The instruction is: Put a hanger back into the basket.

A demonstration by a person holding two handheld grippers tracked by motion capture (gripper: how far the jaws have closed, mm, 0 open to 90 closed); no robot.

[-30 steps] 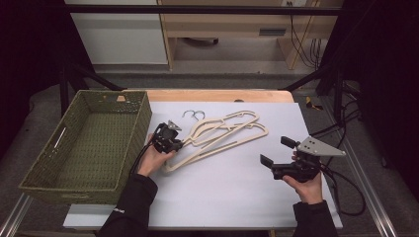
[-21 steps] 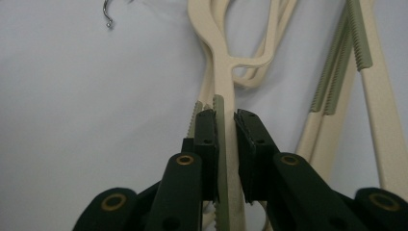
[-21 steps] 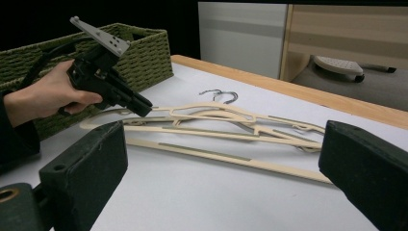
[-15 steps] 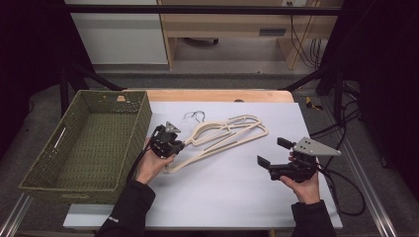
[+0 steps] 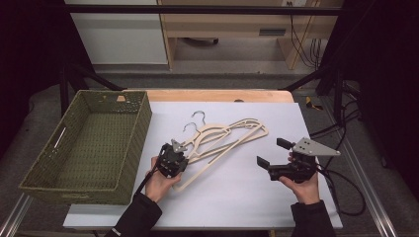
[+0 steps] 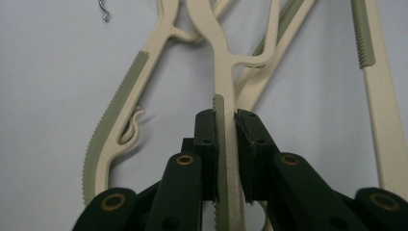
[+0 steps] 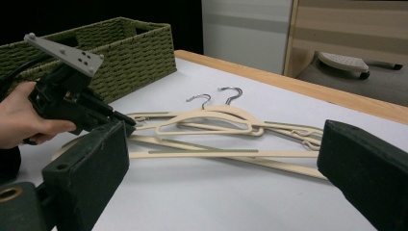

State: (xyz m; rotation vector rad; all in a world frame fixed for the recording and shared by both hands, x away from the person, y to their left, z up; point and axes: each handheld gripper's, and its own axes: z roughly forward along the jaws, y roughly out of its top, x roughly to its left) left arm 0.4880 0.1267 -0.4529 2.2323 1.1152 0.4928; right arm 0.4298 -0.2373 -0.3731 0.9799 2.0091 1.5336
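Note:
Two cream hangers (image 5: 232, 136) with green grip strips and metal hooks lie overlapped on the white table (image 5: 237, 197). My left gripper (image 5: 184, 157) is shut on the lower arm of one hanger. In the left gripper view its pads (image 6: 207, 134) pinch that ribbed arm (image 6: 223, 62), and the other hanger (image 6: 120, 106) lies to the left. My right gripper (image 5: 271, 152) is held to the right of the hangers, open, with nothing between its jaws. In the right gripper view the right gripper (image 7: 223, 144) faces the hangers (image 7: 216, 118) and the left gripper (image 7: 120, 118).
A green woven basket (image 5: 79, 106) stands on the left of the table, next to the left hand; it is also seen in the right gripper view as the basket (image 7: 130, 43). A wooden strip (image 5: 217, 95) runs along the far edge. Cables trail off the right side.
My left gripper has drawn back toward the near edge with the hanger arm in its jaws, dragging the hangers a little nearer. The right gripper has stayed put.

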